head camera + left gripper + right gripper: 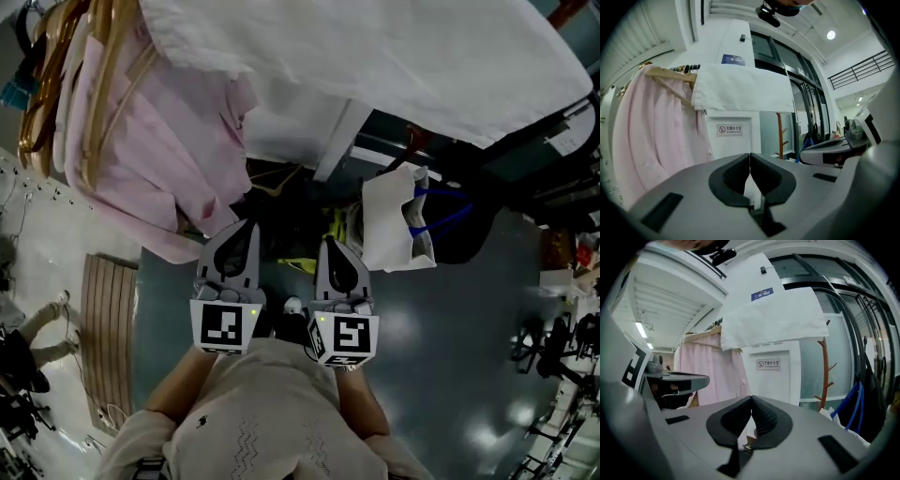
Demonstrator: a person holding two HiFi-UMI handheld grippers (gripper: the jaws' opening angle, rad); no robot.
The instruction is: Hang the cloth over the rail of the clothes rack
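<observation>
The left gripper (749, 155) and the right gripper (751, 399) were both closed, jaws together on nothing, side by side in front of the person. Beyond and above them, the white cloth (743, 89) hung draped over the rail (686, 68), just beside pink garments (651, 126) on hangers.

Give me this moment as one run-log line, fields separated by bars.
cloth: draped over rail | left gripper: shut, empty | right gripper: shut, empty
</observation>
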